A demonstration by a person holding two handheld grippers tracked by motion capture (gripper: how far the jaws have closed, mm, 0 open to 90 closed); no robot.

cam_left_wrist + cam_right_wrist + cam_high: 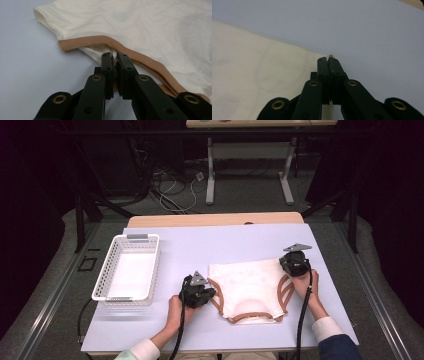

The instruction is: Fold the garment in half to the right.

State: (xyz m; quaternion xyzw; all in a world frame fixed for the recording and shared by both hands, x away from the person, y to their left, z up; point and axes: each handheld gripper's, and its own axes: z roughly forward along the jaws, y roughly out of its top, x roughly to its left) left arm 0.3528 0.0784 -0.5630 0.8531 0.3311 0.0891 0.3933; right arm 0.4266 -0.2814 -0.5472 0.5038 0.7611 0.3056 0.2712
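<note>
A cream garment [247,287] with tan trim [140,56] lies flat on the table [200,245], right of a white basket [129,267]. The left gripper [209,293] is clamped on the trim at the garment's left edge; in the left gripper view the jaws are seen pressed together with the tan band pinched between them. The right gripper [289,266] is clamped on the garment's far right corner, a sliver of cloth [331,55] showing at the jaw tips in the right gripper view.

A fold or a lift appears to be the step in hand. For it to be done well, both grips should be kept firm, since only a narrow bite of cloth is held on the right and could be lost if pulled sideways. The two edges are best raised together and evenly, so that the cloth is kept taut between the grippers and no crease is dragged in. The garment should be moved slowly, with the lower hem left resting on the table as a hinge.
</note>
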